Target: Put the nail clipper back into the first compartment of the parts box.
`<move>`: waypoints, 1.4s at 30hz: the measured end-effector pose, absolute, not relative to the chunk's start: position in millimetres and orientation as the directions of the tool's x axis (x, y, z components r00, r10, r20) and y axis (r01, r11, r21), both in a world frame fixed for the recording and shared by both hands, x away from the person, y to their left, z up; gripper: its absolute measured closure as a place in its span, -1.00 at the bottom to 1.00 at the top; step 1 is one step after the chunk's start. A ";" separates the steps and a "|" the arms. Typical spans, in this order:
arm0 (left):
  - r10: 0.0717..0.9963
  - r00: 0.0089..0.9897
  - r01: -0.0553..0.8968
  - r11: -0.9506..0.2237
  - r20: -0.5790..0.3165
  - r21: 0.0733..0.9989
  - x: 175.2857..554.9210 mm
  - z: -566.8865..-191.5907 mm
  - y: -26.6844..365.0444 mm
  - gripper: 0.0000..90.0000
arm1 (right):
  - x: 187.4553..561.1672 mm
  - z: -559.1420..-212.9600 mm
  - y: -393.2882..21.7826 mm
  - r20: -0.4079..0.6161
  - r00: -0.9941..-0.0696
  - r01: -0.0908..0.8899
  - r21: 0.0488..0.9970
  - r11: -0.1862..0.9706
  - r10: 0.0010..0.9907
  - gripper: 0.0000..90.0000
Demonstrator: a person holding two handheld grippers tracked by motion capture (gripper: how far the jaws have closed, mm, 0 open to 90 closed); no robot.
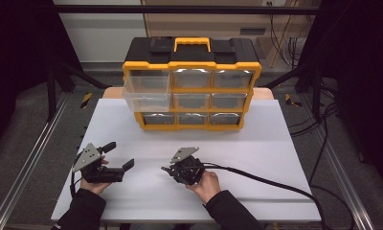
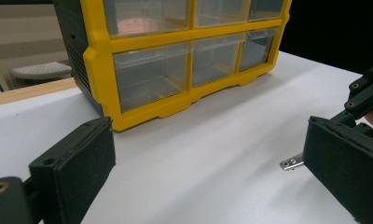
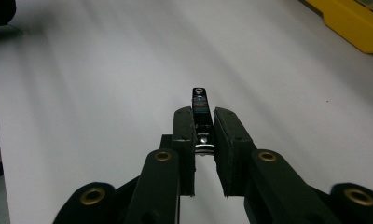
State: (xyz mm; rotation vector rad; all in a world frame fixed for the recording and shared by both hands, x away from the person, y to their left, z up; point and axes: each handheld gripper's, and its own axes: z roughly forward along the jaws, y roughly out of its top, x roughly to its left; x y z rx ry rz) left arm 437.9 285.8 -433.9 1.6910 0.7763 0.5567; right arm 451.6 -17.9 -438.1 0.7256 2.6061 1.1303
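My right gripper (image 1: 167, 170) hovers just above the white table near the front middle, shut on a small black and metal clipper-like tool (image 3: 199, 100). The tool's tip sticks out past the pads (image 3: 184, 126). Its metal end (image 2: 292, 163) pokes out beside the far jaw in the left gripper view. My left gripper (image 1: 119, 155) rests at the front left, pointing right toward the other gripper. Its jaws stand wide apart with nothing between them (image 2: 208, 158).
A yellow and black drawer organizer (image 1: 192, 64) with clear drawers stands at the back of the white table (image 1: 256, 148). Its top-left drawer (image 1: 146, 93) is pulled out. The right gripper's cable (image 1: 256, 178) trails off to the right front.
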 end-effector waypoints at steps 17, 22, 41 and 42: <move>0.742 0.669 0.209 -0.143 -0.035 0.967 438.6 -433.7 286.4 -0.95 | 452.6 -414.2 -30.8 -0.030 -0.852 0.334 0.737 0.587 0.523 0.77; 0.742 0.670 0.210 -0.143 -0.036 0.967 438.7 -433.9 285.8 -0.95 | 452.7 -404.3 -37.5 -0.038 -0.848 0.326 0.750 0.576 0.529 0.77; 0.742 0.669 0.213 -0.144 -0.037 0.966 438.7 -434.9 286.1 -0.95 | 450.9 -348.5 -71.5 -0.045 -0.817 0.280 0.840 0.464 0.575 0.77; 0.742 0.670 0.214 -0.144 -0.037 0.966 438.7 -435.0 286.0 -0.95 | 451.1 -345.8 -73.3 -0.047 -0.816 0.276 0.844 0.460 0.577 0.77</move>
